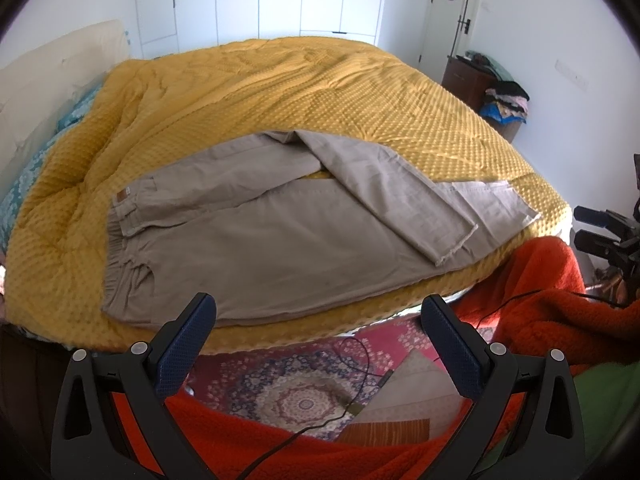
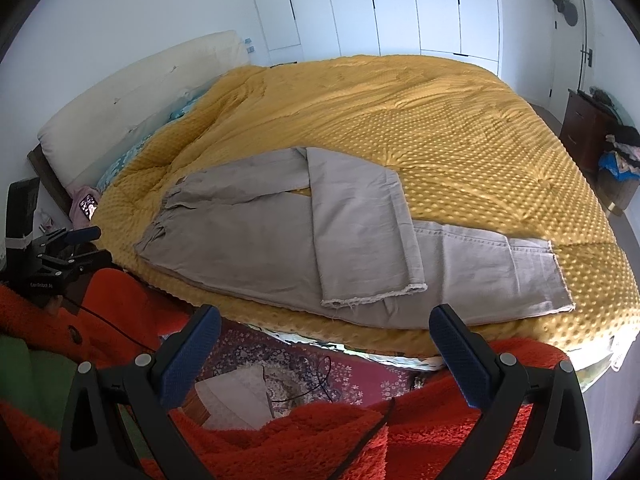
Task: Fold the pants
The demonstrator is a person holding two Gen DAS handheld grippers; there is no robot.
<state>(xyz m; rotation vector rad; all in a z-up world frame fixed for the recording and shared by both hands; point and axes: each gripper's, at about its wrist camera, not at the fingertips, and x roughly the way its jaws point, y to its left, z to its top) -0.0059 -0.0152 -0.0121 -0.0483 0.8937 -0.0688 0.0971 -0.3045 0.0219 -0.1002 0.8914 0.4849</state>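
Note:
Grey-beige pants (image 1: 280, 232) lie on the yellow bedspread (image 1: 320, 92) near the bed's front edge, waistband to the left. One leg is bent back across the other, its frayed hem (image 2: 374, 298) toward me. The pants also show in the right wrist view (image 2: 280, 240). My left gripper (image 1: 318, 312) is open and empty, held off the bed's edge in front of the waist end. My right gripper (image 2: 326, 322) is open and empty, just in front of the leg hems. Each gripper shows in the other's view, the right one (image 1: 600, 228) and the left one (image 2: 68, 248).
A patterned rug (image 1: 304, 392) with a cable and cardboard lies on the floor below. The person's red fleece sleeves (image 2: 320, 440) fill the foreground. A cream headboard (image 2: 140, 96) is at left, wardrobes (image 1: 260, 0) behind, a dresser with clothes (image 1: 492, 88) at right.

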